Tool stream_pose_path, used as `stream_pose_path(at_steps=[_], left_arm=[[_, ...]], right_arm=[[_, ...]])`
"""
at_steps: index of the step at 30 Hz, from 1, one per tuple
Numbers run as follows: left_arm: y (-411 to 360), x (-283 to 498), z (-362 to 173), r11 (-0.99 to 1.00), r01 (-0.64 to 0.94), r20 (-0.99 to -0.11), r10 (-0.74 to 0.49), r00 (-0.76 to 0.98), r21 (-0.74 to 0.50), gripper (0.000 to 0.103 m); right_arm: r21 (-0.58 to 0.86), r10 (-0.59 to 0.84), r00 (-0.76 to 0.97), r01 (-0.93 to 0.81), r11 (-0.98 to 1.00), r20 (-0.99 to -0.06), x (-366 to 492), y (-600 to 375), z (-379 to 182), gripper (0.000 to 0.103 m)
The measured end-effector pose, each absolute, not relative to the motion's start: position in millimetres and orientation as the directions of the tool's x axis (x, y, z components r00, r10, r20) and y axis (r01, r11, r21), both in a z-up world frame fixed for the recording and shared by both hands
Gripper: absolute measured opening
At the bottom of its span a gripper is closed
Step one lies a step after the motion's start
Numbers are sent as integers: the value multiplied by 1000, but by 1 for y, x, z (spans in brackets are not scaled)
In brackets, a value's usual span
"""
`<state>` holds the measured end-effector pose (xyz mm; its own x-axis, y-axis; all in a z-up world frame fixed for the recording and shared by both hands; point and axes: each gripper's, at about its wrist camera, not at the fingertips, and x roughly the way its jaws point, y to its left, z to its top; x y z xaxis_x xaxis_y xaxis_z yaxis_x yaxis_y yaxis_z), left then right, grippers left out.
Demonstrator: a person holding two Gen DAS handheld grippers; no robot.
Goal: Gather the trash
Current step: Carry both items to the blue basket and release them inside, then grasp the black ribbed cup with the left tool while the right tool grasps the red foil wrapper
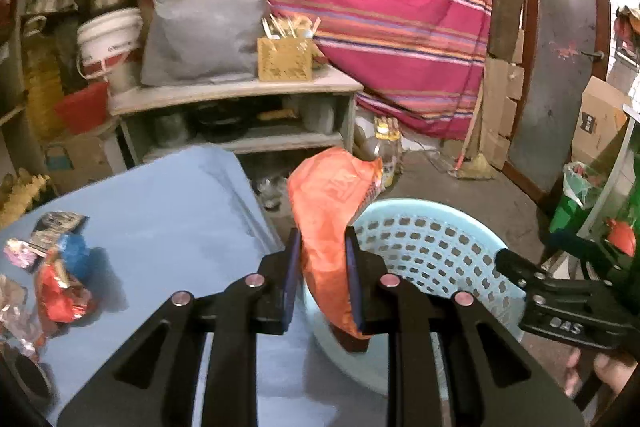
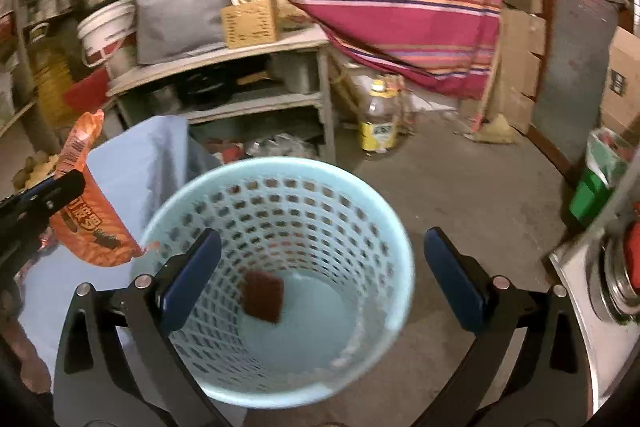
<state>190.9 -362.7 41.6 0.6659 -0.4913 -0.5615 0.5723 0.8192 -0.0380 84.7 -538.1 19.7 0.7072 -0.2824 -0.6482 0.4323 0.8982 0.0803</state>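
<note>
"OAS" is moulded on the right claw [image 1: 508, 259]'s black body.

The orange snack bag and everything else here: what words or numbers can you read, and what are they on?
"OAS": raised letters on the right gripper, seen from the left wrist.
Orange snack bag: large dark characters and a barcode, too blurred to read.
Yellow-labelled bottle: label too small to read.
White bucket: print too blurred.
Cardboard box: dark mark, unreadable.

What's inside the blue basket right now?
The basket holds one small brown square piece on its floor; the rest of the visible floor is bare. The right claw's fingers cover part of the near wall, so that strip can't be checked.
</note>
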Motion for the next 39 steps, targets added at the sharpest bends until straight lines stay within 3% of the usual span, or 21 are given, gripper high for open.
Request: stream_pose_path(at_steps=[7,8,10,11,12,17,22,33,39], left_arm=[[-402,201,14,798,601,-608,-501,616,-49,24],[-408,205,8,788,614,-626,-504,594,-52,28],[-410,208,4,791,610,-638,-498,587,-56,51],[-410,210,2,797,601,-637,-497,590,-65,68],[-409,212,2,799,597,-632,-500,592,-73,72],[-392,215,9,811,577,-635,-496,592,-96,74],[-342,202,26,849,525,-597,-454,662,-64,87],[-167,167,28,963,267,-566,-196,801,45,98],[-83,160,20,994,89,-550,-42,834,59,98]], right_arm=[[89,-318,688,486,869,-653,72,-556,19,99],[98,-317,689,491,865,-652,71,-558,19,99],[107,-316,690,496,861,-652,69,-561,20,99],[107,-318,689,498,860,-652,69,-561,20,99],[103,-321,687,499,860,-652,69,-561,20,99],[56,-345,670,500,864,-658,74,-557,18,99],[66,-318,685,471,879,-656,81,-544,18,99],[155,-174,755,343,927,-632,104,-457,26,99],[164,-102,755,269,949,-648,125,-406,19,99]])
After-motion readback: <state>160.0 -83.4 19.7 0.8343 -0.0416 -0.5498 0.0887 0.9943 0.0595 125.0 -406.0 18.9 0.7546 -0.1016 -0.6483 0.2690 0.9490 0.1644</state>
